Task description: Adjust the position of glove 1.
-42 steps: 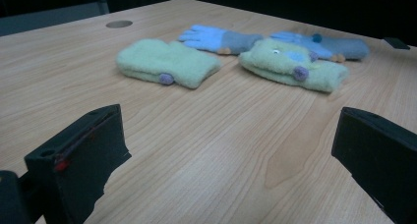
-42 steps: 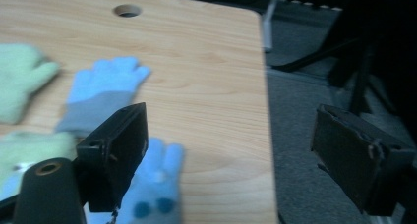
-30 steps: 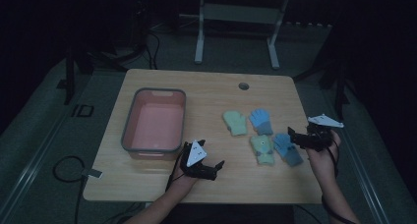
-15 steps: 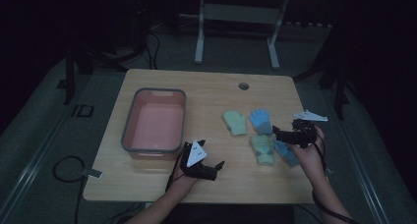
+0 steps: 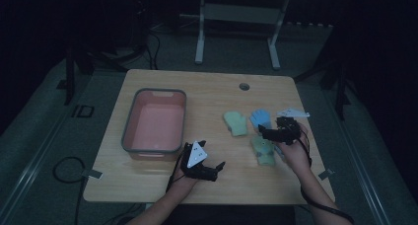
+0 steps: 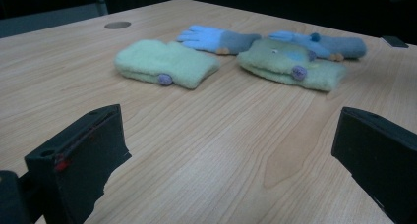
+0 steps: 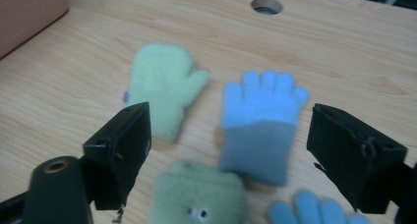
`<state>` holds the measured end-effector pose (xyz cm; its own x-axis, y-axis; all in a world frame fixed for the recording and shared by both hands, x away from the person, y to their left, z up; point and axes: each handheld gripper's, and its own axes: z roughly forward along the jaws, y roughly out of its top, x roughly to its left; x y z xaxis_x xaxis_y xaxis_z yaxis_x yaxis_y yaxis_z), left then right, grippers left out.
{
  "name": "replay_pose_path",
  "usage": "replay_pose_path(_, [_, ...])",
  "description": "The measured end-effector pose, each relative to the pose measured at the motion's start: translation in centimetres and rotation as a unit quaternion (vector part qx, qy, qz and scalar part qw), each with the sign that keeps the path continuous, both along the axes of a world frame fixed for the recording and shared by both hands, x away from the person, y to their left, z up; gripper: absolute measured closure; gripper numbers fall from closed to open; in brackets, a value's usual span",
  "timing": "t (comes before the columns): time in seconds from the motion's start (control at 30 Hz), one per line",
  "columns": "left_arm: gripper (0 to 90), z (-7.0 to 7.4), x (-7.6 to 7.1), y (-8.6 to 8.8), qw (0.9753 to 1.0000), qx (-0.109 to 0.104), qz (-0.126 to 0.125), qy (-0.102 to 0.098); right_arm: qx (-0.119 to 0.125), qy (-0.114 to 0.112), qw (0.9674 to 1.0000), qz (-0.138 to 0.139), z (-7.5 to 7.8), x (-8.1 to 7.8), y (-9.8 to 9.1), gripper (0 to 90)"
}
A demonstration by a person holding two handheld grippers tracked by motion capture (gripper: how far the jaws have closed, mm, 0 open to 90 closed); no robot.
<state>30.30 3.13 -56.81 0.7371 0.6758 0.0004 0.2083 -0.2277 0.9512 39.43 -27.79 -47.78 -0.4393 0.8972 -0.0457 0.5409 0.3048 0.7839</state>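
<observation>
Two green mittens and two blue gloves lie on the right half of the wooden table. The far green mitten (image 5: 235, 123) (image 7: 164, 94) (image 6: 164, 62) lies beside the far blue glove (image 5: 260, 118) (image 7: 260, 126) (image 6: 216, 37). The near green mitten (image 5: 263, 151) (image 7: 199, 197) (image 6: 290, 64) has a second blue glove (image 7: 314, 211) (image 6: 319, 43) next to it. My right gripper (image 5: 263, 132) (image 7: 228, 145) hovers over the far blue glove, open; its jaws have just been closing a little, pinching nothing. My left gripper (image 5: 217, 170) (image 6: 231, 150) rests open near the front edge, aimed at the mittens.
A pink bin with a grey rim (image 5: 154, 124) (image 7: 24, 10) stands on the left half of the table. A round cable hole (image 5: 244, 86) (image 7: 266, 6) sits near the far edge. Bare wood lies between the bin and the mittens.
My right gripper has moved left from near the table's right edge to above the gloves. The left gripper has stayed where it was.
</observation>
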Motion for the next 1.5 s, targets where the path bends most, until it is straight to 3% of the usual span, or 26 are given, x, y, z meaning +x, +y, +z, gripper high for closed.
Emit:
replay_pose_path(0.23, [0.2, 0.0, 0.0, 0.1, 1.0000, -0.001, -0.003, 0.001, -0.015, 0.013, 0.9997, 0.017, -0.6, 1.0, 2.2, 25.9])
replay_pose_path(0.63, [0.3, 0.0, 0.0, 0.1, 1.0000, -0.003, -0.004, 0.001, -0.025, 0.009, 0.9987, 0.044, -0.6, 2.7, 5.5, 41.5])
replay_pose_path(0.67, [0.3, 0.0, 0.0, 0.1, 1.0000, -0.003, -0.004, 0.001, -0.021, 0.018, 0.9981, 0.055, -0.6, 3.2, 6.1, 43.2])
replay_pose_path(0.87, [0.3, 0.0, 0.0, 0.1, 1.0000, -0.003, -0.006, 0.001, -0.023, 0.036, 0.9970, 0.065, -1.6, 5.0, 7.6, 46.8])
replay_pose_path(1.03, [0.3, 0.0, 0.0, 0.1, 1.0000, -0.004, -0.007, 0.002, -0.029, 0.044, 0.9965, 0.065, -2.4, 6.2, 8.1, 50.1])
replay_pose_path(1.3, [0.2, 0.0, 0.1, 0.1, 1.0000, -0.003, -0.003, 0.004, -0.036, 0.074, 0.9941, 0.070, -4.1, 8.3, 8.7, 52.7])
replay_pose_path(1.5, [0.3, 0.0, 0.1, 0.1, 1.0000, -0.006, -0.004, 0.005, -0.040, 0.081, 0.9932, 0.074, -4.9, 8.9, 9.0, 54.5])
